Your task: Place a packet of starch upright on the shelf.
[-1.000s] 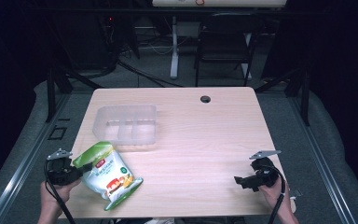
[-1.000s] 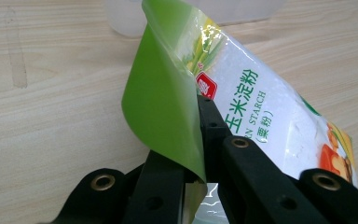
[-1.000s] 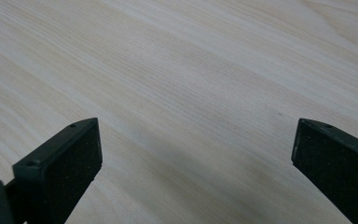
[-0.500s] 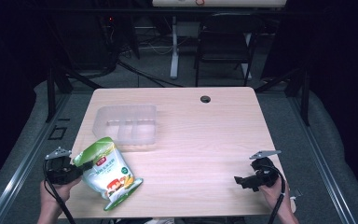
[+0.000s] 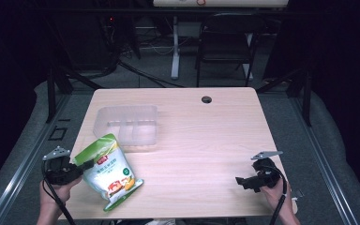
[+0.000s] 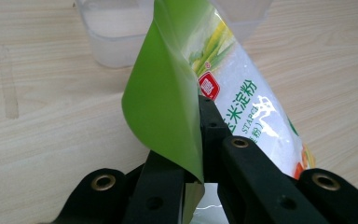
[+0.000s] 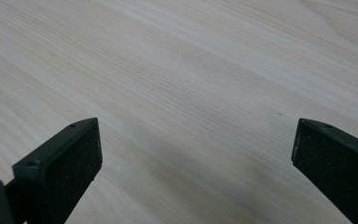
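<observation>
Holding the green bag of starch (image 5: 108,169) by its edge, the left gripper (image 5: 77,167) has stayed put; the bag has barely moved since a second ago.

In the left gripper view, the two black jaws are squeezed tight on the bag's green side flap (image 6: 165,98). The bag lies on the wooden table (image 5: 206,140) near its front left corner, just in front of the clear plastic box (image 5: 127,126). The right gripper (image 5: 243,180) rests at the front right, well apart, jaws wide open and holding nothing.
</observation>
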A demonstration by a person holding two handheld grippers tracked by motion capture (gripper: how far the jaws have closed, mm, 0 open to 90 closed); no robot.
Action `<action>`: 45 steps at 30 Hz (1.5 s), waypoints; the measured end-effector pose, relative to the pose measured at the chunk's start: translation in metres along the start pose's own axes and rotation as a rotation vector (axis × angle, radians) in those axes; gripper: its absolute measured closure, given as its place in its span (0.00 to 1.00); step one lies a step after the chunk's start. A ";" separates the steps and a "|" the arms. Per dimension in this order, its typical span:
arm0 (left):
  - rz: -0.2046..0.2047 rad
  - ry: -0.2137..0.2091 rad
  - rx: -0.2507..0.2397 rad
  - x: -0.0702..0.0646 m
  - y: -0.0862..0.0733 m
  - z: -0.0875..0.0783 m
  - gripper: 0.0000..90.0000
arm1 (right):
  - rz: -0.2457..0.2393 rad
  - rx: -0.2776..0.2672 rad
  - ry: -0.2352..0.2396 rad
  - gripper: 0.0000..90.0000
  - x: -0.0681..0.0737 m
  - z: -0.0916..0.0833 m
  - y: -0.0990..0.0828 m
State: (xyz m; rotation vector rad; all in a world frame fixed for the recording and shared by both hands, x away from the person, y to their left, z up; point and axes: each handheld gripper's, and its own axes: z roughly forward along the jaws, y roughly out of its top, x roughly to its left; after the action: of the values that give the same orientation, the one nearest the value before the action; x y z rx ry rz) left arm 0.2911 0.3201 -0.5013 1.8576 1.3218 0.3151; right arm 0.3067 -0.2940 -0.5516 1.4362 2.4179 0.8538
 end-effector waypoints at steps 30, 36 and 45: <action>0.132 -0.091 -0.046 -0.039 0.021 -0.019 1.00 | 0.015 0.001 -0.002 0.01 -0.001 0.000 -0.001; 0.161 -0.113 -0.055 -0.047 0.022 -0.026 1.00 | 0.014 -0.001 -0.001 0.01 -0.001 0.000 -0.002; 0.191 -0.106 -0.065 -0.054 0.030 -0.036 1.00 | 0.018 0.002 -0.008 0.01 -0.001 0.001 -0.002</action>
State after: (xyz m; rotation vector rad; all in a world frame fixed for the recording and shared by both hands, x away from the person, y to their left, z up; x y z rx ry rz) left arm 0.2666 0.2861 -0.4438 1.9217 1.0537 0.3489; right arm 0.3063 -0.2948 -0.5539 1.4609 2.4045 0.8478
